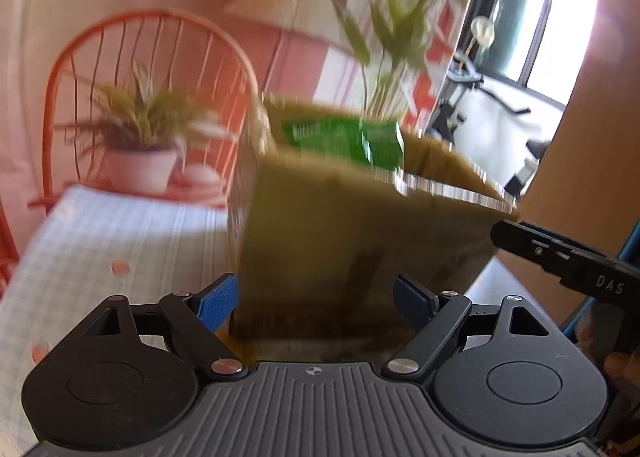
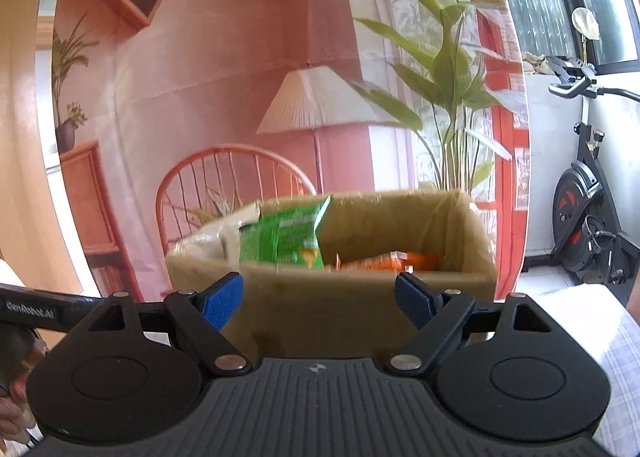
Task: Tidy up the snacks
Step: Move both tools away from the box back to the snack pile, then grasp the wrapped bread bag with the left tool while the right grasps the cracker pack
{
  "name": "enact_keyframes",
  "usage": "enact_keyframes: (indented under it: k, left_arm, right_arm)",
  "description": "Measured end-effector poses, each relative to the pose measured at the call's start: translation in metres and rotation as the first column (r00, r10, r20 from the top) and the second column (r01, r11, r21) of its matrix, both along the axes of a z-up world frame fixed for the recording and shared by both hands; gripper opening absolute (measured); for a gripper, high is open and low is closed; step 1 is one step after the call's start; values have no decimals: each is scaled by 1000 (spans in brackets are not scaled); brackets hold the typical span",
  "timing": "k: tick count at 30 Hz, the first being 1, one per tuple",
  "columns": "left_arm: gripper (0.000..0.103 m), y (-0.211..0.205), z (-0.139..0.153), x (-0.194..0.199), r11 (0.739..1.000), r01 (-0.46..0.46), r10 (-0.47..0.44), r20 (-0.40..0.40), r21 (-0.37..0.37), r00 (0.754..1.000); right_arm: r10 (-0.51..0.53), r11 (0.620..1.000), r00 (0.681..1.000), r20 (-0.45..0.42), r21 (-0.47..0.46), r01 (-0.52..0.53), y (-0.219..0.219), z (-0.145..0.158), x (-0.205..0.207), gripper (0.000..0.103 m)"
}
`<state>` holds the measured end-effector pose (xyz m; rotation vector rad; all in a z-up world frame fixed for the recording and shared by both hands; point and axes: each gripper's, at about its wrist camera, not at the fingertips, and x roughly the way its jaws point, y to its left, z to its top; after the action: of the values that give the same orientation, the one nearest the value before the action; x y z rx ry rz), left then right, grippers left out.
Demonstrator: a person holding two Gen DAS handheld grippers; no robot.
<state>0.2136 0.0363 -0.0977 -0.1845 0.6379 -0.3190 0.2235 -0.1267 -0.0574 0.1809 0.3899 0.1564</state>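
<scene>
Cardboard box [image 2: 360,297] is seen on the checked cloth [image 1: 100,249], already loaded with a green packet [image 2: 286,237] and an orange packet [image 2: 384,262]. Left gripper [image 1: 316,297] and right gripper [image 2: 319,295] are spread, nothing pinched. Remaining loose snacks cannot be seen.

Green snack bag [image 2: 286,237] upright in cardboard box [image 2: 400,297]

A checked tablecloth [image 1: 100,241] covers the table; the cardboard box [image 1: 360,241] stands on it.

1 cardboard box [image 2: 360,309], 1 green snack bag [image 2: 286,237], 1 orange snack bag [image 2: 384,261], 1 white bag [image 2: 224,235]
</scene>
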Motion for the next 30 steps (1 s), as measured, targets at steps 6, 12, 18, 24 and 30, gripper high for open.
enact_keyframes:
  k: [6,12,18,24,30]
  left_arm:
    - [86,-17,-36,0,999,19,-16,-63,44,998]
    - [86,-34,-70,3,994,42,-28,-136,101,990]
    - [86,-43,-93,3,986,43,-15,-172,158,985]
    - [86,-53,-103,3,977,47,-9,-183,206,983]
    - [75,-52,-105,-4,976,37,1,-173,214,985]
  right_arm:
    - [-16,1000,997,-76,-20,15,-7,-32,-16,84]
    - [-62,998,985,-163,-23,59,-20,-65,-32,80]
    - [-98,995,968,-231,-27,94,-31,-92,-47,77]
    - [-97,995,955,-282,-27,93,-32,-109,-58,74]
    - [-73,997,947,-312,-44,63,-22,-121,-64,70]
